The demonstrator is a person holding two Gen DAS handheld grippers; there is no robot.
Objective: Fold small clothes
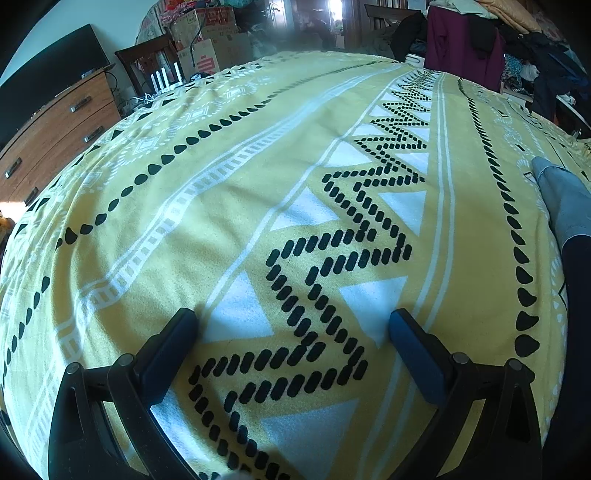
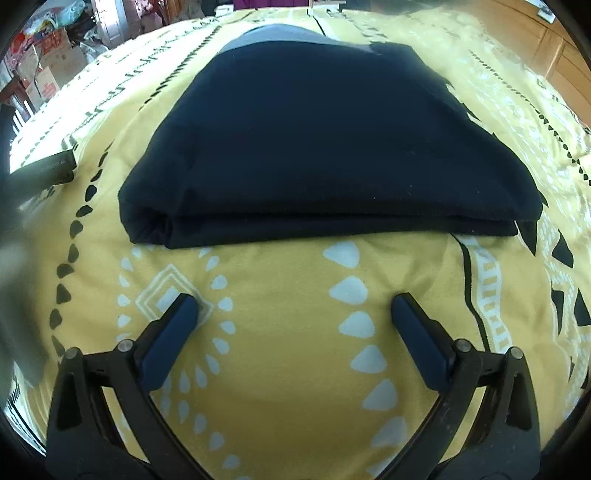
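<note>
Folded navy garment [image 2: 325, 147] on yellow patterned blanket [image 2: 288, 369], right gripper [image 2: 293, 314] jaws spread just before its fold, grey cloth [image 2: 273, 35] behind

Lived-in bedroom of a home, used for storage too.

Wide bed under a yellow patterned blanket [image 1: 155, 258] filling both views; wooden chest of drawers [image 1: 55, 125] beside it with a dark flat screen [image 1: 48, 74] on top; wooden chair [image 1: 147, 62], stacked cardboard boxes [image 1: 210, 40], a router with white aerials [image 1: 164, 79], heaps of hanging clothes [image 1: 465, 44] and a door [image 1: 277, 18] at the far end.
</note>
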